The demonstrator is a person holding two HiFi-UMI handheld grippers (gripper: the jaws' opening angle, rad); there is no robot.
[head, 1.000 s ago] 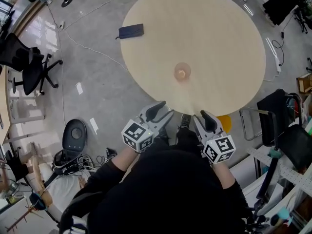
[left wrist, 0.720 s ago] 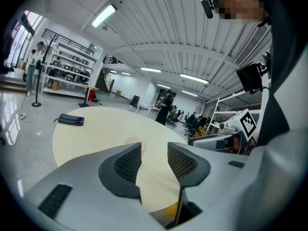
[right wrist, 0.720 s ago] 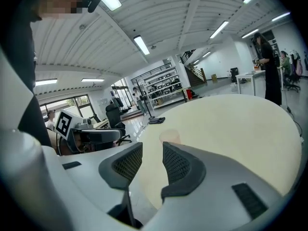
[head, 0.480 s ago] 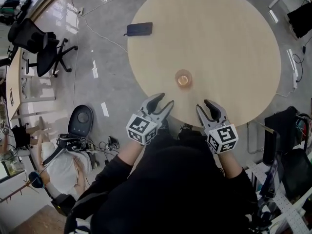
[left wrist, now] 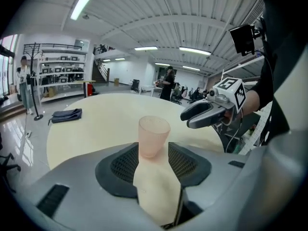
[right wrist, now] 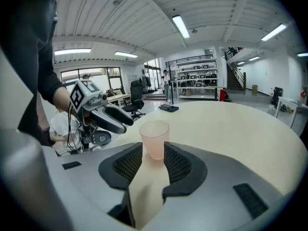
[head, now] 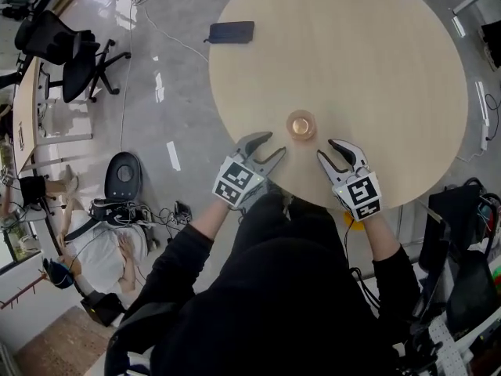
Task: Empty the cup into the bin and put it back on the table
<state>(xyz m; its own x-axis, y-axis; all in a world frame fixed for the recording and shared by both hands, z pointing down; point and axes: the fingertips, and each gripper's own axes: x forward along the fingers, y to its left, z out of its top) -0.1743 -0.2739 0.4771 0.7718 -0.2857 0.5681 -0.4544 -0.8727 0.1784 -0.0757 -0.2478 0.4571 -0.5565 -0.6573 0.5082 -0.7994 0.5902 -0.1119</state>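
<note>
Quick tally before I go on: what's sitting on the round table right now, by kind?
Pink cup: 1
Dark folded item: 1
Total on the table: 2

The round, pale wooden table (head: 376,69) carries two things. A translucent pink cup (head: 300,124) stands upright near the edge closest to the person. A dark folded cloth (head: 232,32) lies flat by the far left rim, well apart from the cup. The top shows plain wood elsewhere.
</note>
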